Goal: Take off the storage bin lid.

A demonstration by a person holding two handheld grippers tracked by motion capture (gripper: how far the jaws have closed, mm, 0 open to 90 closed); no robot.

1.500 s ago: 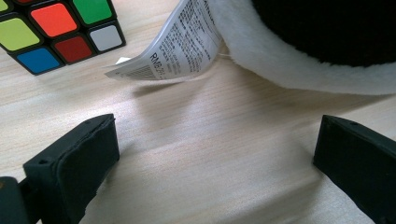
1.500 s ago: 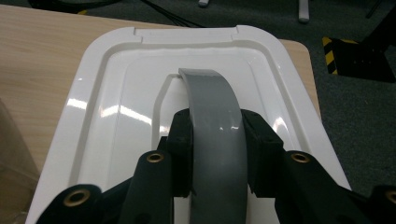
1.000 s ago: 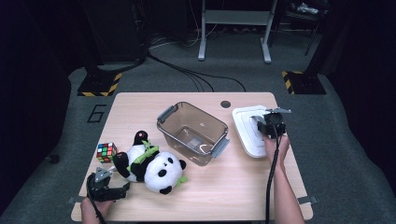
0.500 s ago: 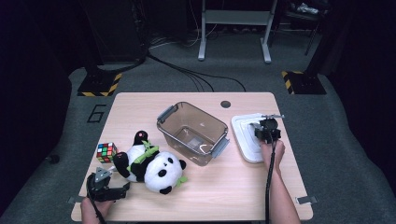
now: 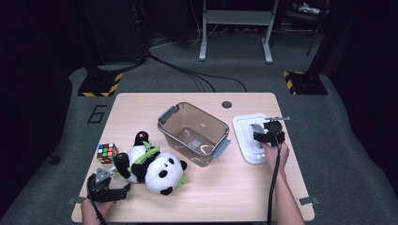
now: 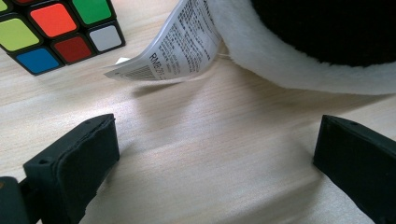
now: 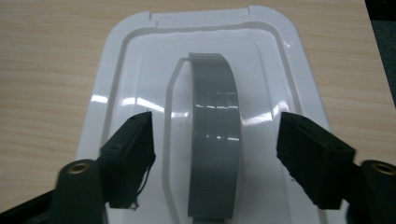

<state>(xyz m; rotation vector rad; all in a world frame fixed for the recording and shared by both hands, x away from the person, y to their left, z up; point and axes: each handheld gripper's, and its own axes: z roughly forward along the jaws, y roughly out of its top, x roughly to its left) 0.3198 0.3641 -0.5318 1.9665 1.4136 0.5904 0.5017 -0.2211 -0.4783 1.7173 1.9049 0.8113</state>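
Observation:
A white lid point(image 5: 251, 138) lies flat on the table's right side, its grey handle point(image 7: 215, 135) running up the middle. My right gripper point(image 5: 264, 136) hangs over it. Its jaws have just been opening and now stand either side of the handle, with a gap between each pad and the handle. A clear plastic bin point(image 5: 195, 132) with grey latches sits mid-table, empty. At the front left my left gripper point(image 5: 115, 185) is open over bare wood. The panda plush point(image 6: 299, 51) and its paper tag point(image 6: 180, 44) lie just ahead of its jaws.
A Rubik's cube point(image 5: 106, 153) sits left of the panda point(image 5: 152, 166), near the table's left edge. The table point(image 5: 225, 187) has bare wood in front of the bin. A round cable hole point(image 5: 226, 104) marks the far edge. Each gripper trails a cable toward the person.
The right gripper has come down a little with the white lid, which now lies flat, and its jaws have opened off the grey handle. The left gripper has not moved.

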